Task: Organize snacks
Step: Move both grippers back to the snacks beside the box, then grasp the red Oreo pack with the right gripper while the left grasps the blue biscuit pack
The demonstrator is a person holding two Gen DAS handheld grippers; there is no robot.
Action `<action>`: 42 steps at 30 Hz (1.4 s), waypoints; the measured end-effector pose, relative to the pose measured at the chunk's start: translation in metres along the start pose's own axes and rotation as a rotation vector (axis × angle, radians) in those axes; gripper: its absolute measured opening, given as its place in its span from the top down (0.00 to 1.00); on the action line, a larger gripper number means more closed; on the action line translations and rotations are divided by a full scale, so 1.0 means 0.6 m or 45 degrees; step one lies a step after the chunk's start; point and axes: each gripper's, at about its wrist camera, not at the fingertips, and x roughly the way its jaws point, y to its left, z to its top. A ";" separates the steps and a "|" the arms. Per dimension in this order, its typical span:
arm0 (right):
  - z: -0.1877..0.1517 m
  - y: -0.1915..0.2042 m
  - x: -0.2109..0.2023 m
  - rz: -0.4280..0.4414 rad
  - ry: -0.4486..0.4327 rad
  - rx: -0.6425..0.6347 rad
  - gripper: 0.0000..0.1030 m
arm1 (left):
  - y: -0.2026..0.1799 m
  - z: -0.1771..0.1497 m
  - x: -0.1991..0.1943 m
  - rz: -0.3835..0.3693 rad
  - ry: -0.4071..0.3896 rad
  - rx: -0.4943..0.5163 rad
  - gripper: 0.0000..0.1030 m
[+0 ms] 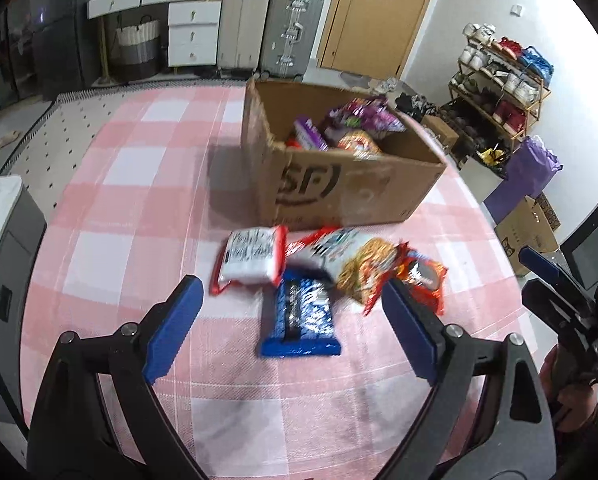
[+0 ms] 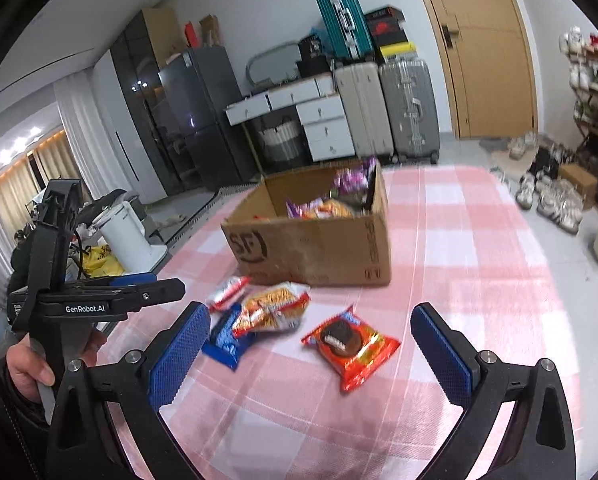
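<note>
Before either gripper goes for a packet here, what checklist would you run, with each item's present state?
1. Left gripper open, nothing between its fingers: ok.
2. Right gripper open, nothing between its fingers: ok.
3. Blue packet lies free ahead of the left gripper: ok, though the noodle packet overlaps its far end.
4. Cookie packet lies alone ahead of the right gripper: ok.
5. Box open with room left inside: ok.
6. Packet labels readable in these blurred frames: not ok.
</note>
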 end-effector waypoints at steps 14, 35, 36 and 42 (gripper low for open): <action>-0.037 -0.031 0.130 -0.149 0.233 -0.111 0.01 | 0.037 -0.041 0.089 -0.074 0.051 -0.117 0.01; -0.051 -0.048 0.232 -0.181 0.380 -0.197 0.21 | 0.060 -0.053 0.146 -0.072 0.139 -0.152 0.01; -0.051 -0.047 0.233 -0.187 0.378 -0.207 0.29 | 0.061 -0.053 0.146 -0.070 0.142 -0.158 0.01; -0.054 -0.044 0.224 -0.175 0.377 -0.233 0.53 | 0.068 -0.058 0.141 -0.068 0.145 -0.171 0.01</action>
